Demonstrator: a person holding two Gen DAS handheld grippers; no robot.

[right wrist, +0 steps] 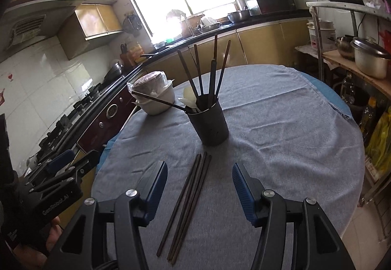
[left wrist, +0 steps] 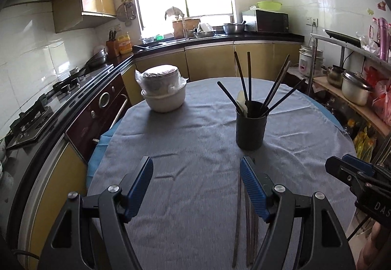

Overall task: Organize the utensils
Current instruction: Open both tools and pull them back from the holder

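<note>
A dark utensil cup [left wrist: 250, 129] stands on the grey tablecloth and holds several dark chopsticks and a white spoon; it also shows in the right wrist view [right wrist: 210, 124]. Several loose dark chopsticks [right wrist: 188, 201] lie flat on the cloth in front of the cup, between the open fingers of my right gripper [right wrist: 199, 186]. In the left wrist view they [left wrist: 245, 218] lie under the right finger of my left gripper [left wrist: 196, 180], which is open and empty. The right gripper [left wrist: 352, 174] shows at the right edge there.
Stacked white bowls wrapped in plastic [left wrist: 162, 91] stand at the table's far left. A stove counter [left wrist: 48, 108] runs along the left. A shelf with metal pots [left wrist: 354, 89] stands to the right. The round table's edge [right wrist: 352, 208] curves off at the right.
</note>
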